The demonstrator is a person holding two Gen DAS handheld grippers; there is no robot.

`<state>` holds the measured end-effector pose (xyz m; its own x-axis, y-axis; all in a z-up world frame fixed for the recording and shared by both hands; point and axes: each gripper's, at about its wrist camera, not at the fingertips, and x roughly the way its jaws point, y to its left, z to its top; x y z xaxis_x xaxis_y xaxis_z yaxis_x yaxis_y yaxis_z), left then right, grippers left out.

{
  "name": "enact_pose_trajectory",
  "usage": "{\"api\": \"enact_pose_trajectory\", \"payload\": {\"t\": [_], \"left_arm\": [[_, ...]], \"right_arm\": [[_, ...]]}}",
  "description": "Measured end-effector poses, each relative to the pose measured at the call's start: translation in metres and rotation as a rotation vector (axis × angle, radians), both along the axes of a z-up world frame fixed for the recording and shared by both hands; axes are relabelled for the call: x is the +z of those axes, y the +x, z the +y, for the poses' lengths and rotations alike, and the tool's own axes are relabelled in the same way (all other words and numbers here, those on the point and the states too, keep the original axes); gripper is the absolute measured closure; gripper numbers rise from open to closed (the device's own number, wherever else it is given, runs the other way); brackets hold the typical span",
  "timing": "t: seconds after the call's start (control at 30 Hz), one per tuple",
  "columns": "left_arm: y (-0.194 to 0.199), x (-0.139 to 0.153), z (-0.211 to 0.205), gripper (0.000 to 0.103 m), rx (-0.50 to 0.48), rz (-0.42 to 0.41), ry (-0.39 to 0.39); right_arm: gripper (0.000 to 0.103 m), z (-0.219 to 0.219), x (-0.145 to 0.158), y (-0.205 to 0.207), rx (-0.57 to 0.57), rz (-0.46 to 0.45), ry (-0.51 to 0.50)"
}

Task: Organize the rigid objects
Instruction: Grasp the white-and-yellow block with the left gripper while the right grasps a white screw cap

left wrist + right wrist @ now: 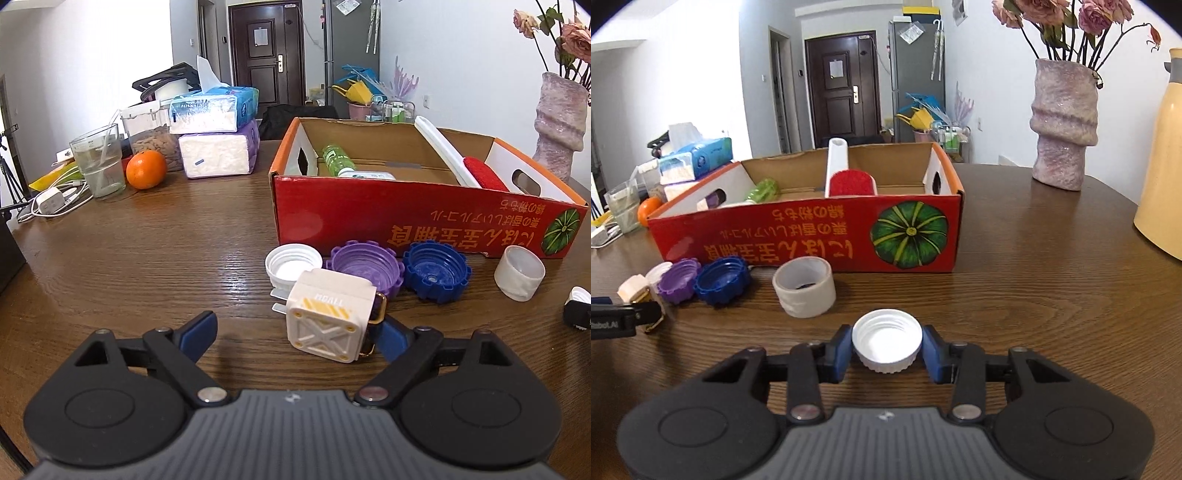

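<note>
On the right of the table, only your right wrist view shows the yellow jug [1161, 155] and the whole vase [1063, 123] of flowers, while only your left wrist view shows the orange [146, 169] in full, the glass [98, 162] and the stacked tissue packs [218, 129]. Your right gripper [886, 349] is closed on a white cap [886, 341], open side up, with a blue pad pressed to each side of it. Your left gripper [295, 334] stands wide open; the white plug adapter [327, 317] lies between its fingers, close against the right-hand one, and whether that finger touches it you cannot tell. Just past the adapter, in front of the red box [406, 221], you have three caps in a row: one white [291, 264], one purple [364, 264] and one blue [436, 269], with a roll of white tape [519, 273] near them to the right. That makes four caps counted, two of them white. Inside the box lie one green bottle [338, 158] and one brush with red bristles [480, 171], its white handle leaning on the far wall.
</note>
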<state>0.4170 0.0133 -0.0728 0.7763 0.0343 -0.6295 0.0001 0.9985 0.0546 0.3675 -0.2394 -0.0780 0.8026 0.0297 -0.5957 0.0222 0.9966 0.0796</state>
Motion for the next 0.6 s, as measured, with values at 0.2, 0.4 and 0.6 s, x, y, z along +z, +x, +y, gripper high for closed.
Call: {"api": "enact_pose_trajectory", "payload": {"t": [0.2, 0.4, 0.6], "left_arm": [[0.0034, -0.0004, -0.0002, 0.018, -0.033, -0.019, -0.005], [0.0021, 0.0007, -0.0008, 0.053, -0.076, -0.028, -0.035], [0.0014, 0.0008, -0.0011, 0.053, -0.076, -0.028, -0.034]], "right_arm": [[0.064, -0.0008, 0.0029, -0.0056, -0.009, -0.031, 0.004], [0.064, -0.0013, 0.0046, -0.0079, -0.014, -0.045, 0.005], [0.064, -0.0024, 0.0056, -0.0091, -0.020, -0.055, 0.009]]}}
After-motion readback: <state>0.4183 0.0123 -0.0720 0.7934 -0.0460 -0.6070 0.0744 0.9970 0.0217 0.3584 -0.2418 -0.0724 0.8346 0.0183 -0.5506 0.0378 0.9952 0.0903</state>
